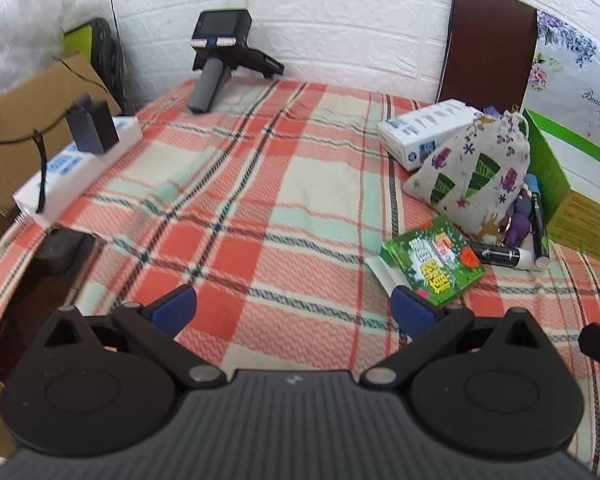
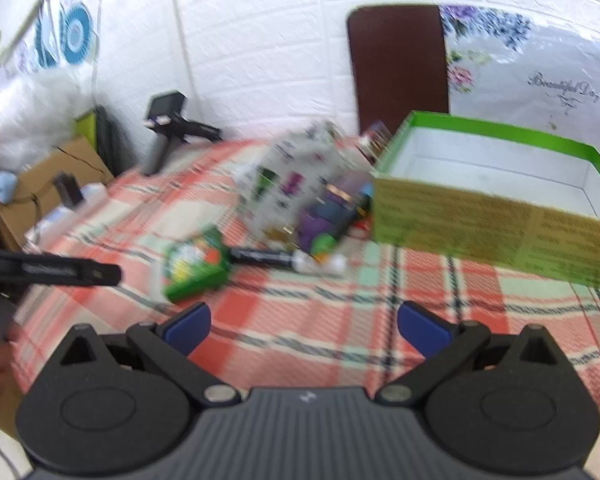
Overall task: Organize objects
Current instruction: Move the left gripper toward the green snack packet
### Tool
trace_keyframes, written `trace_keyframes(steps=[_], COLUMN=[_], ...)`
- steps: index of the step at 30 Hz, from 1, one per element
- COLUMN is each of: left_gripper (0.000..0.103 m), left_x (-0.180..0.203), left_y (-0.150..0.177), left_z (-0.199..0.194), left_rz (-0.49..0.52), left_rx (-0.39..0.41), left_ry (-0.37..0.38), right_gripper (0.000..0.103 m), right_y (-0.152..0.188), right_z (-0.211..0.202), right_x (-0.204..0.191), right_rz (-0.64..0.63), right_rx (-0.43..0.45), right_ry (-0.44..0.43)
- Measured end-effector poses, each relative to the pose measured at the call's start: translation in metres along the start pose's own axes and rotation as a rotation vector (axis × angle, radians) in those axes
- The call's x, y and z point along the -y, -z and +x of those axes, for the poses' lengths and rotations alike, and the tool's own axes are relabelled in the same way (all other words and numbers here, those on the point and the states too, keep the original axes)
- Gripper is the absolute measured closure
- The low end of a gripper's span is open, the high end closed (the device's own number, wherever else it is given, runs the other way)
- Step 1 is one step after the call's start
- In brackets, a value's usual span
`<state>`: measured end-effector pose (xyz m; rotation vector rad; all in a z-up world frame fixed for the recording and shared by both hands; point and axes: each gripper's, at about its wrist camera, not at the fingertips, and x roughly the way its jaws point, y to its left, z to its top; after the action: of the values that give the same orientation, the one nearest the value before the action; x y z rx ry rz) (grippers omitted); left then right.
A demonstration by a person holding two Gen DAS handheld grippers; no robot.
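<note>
Left wrist view. Left gripper (image 1: 293,312): jaws spread wide, nothing between them, over the plaid cloth (image 1: 260,200). Landmark: green box (image 1: 556,184), at the cloth's right edge. Printed drawstring pouch (image 1: 474,172): leaning just left of the box. White carton (image 1: 424,130): behind the pouch, touching it. Green snack packet (image 1: 434,264): flat on the cloth, in front of the pouch, left of the box. Black-and-white tube (image 1: 504,257): between packet and box. Purple items (image 1: 518,220): wedged beside the box wall; kind unclear.

Right wrist view, blurred. Right gripper (image 2: 304,328): jaws fully apart, empty. Green box (image 2: 480,216): open, white interior bare. Pouch (image 2: 296,184), packet (image 2: 196,268) and tube (image 2: 268,258): all left of the box.
</note>
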<state>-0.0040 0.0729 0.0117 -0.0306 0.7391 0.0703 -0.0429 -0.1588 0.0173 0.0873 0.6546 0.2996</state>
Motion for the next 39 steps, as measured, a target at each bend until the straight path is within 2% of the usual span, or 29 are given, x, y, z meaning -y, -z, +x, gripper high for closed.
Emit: trace_keyframes(steps=[9,22,39], left_gripper=[0.0,0.0,0.0], left_x=[0.006,0.015,0.019], left_y=[0.008,0.007,0.009], left_z=[-0.008,-0.011,-0.002], left_rz=[0.013,0.018,0.025], left_rx=[0.023,0.025,0.003], left_ry=[-0.038,-0.058,-0.05], right_gripper=[0.0,0.0,0.0], right_y=[0.004,0.007,0.009], right_z=[-0.007,-0.009,0.0], right_x=[-0.026,-0.022,-0.02], right_rz=[-0.078,-0.073,-0.067], right_rx=[0.006,0.006,-0.025], right_ry=[-0.031,-0.027,-0.027])
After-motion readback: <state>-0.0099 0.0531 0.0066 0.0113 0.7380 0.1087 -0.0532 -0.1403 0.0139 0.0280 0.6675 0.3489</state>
